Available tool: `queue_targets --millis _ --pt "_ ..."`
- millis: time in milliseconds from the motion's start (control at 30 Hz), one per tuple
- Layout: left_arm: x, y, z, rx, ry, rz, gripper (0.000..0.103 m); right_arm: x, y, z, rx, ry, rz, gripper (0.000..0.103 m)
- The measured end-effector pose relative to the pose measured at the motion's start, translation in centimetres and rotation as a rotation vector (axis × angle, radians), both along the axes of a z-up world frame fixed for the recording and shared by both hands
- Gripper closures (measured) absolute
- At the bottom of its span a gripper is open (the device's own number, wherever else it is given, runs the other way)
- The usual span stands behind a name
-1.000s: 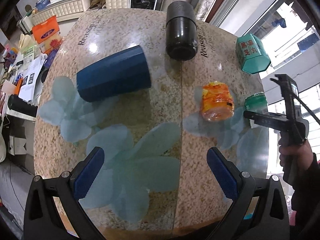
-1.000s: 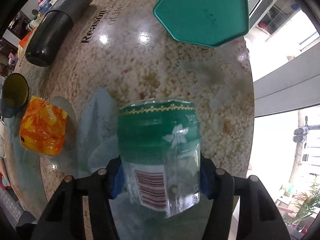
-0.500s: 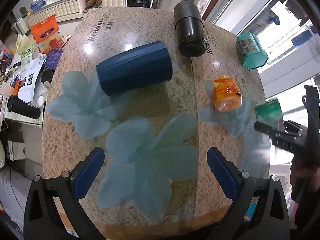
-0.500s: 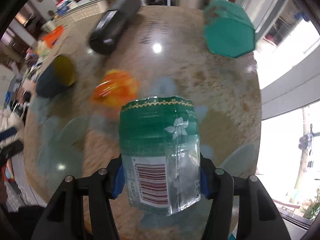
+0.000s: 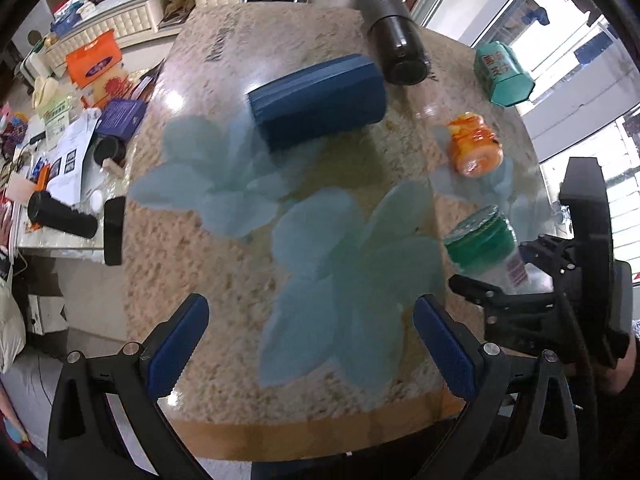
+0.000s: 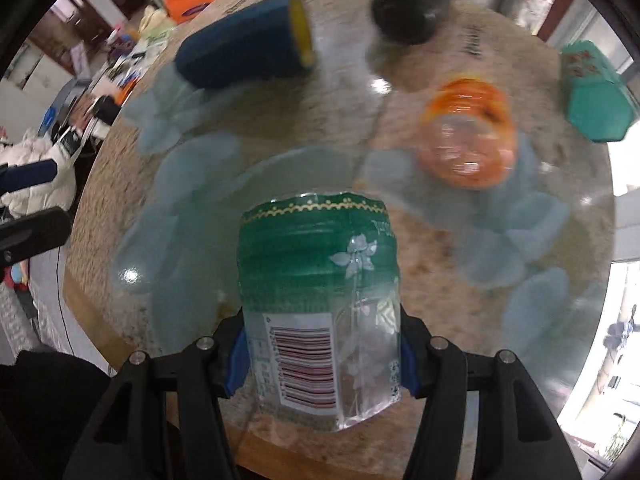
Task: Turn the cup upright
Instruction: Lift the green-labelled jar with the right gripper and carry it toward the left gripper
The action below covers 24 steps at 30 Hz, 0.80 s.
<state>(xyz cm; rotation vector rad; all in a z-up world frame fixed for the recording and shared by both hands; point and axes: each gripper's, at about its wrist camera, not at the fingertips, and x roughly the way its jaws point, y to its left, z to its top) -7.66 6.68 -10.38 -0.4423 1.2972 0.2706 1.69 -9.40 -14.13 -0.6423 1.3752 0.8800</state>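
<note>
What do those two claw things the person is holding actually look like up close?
Both are black plastic frames with silver screws at the joints. The left gripper has two fingers faced with ridged blue pads. The right gripper shows the same blue pads and black struts. The hand behind it wears a dark sleeve.

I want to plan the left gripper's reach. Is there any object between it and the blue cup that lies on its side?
Nothing visible: only bare table lies between the open left gripper and the blue cup.
</note>
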Motion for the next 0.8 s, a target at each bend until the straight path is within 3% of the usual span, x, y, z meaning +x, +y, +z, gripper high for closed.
queue_targets --millis 567,700,800 --pt "-2.2 0.5 -1.3 -0.010 0.021 0.005 0.000 -0.4 1.6 -1.0 -0.029 0.036 0.029 0.043" --pt "-2.3 0.6 -1.2 -0.010 0.020 0.004 0.000 -1.6 1.0 -1.4 -0.023 0.033 0.021 0.021" --pt "-2.3 0.5 -1.2 -0.011 0.018 0.001 0.000 -1.8 1.0 -1.4 -0.016 0.027 0.014 0.014"
